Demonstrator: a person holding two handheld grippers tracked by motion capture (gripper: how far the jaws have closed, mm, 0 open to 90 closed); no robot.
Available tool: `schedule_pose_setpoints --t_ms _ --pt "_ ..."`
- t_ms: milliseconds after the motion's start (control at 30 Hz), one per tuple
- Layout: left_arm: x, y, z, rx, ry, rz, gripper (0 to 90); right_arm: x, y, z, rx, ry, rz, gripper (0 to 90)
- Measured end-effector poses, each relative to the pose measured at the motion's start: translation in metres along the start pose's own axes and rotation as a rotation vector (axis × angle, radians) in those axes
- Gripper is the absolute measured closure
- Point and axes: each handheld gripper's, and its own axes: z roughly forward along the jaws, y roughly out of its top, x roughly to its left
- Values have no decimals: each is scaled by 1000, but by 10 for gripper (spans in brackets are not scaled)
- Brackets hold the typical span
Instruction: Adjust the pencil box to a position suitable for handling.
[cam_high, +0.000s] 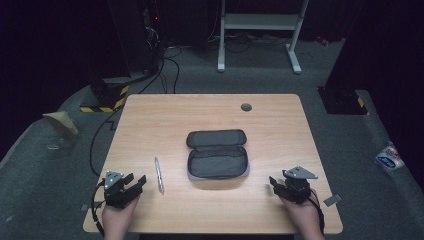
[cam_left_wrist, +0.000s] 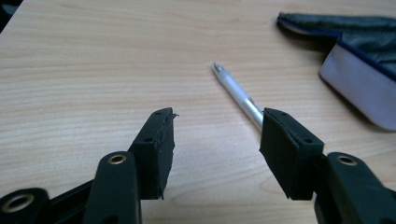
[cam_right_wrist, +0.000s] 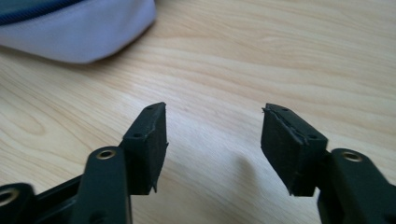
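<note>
My left gripper (cam_high: 136, 182) and right gripper (cam_high: 276, 182) hover empty, jaws apart, near the wooden table's (cam_high: 150, 112) front corners. Between them lie a slim silver pen (cam_high: 159, 175) and an open dark fabric pencil case (cam_high: 217, 154); nothing blocks either.

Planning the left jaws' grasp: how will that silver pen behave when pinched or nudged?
The pen looks round and slim, lying flat on the bare table, so a sideways nudge likely rolls it. Its smooth silver barrel may slip. Probably stiff and light.

Wooden table (cam_high: 150, 115) with pen (cam_high: 159, 175), open pouch (cam_high: 218, 161).

Your open pencil case (cam_high: 217, 154) sits mid-worktop (cam_high: 150, 115); pen (cam_high: 159, 175) just left of it, each hand-held gripper (cam_high: 136, 184) (cam_high: 274, 182) flanking it, jaws apart.
</note>
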Motion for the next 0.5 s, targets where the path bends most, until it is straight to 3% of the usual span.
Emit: schedule_pose_setpoints --t_ms 167,267,500 --pt "-7 4 4 30 -2 51 391 -5 -8 -2 35 -6 17 406" --pt "-13 4 9 73 -6 75 385 -6 -10 -4 48 -9 36 415" --pt "-22 5 19 99 -18 105 326 -7 -13 0 54 -19 52 381"
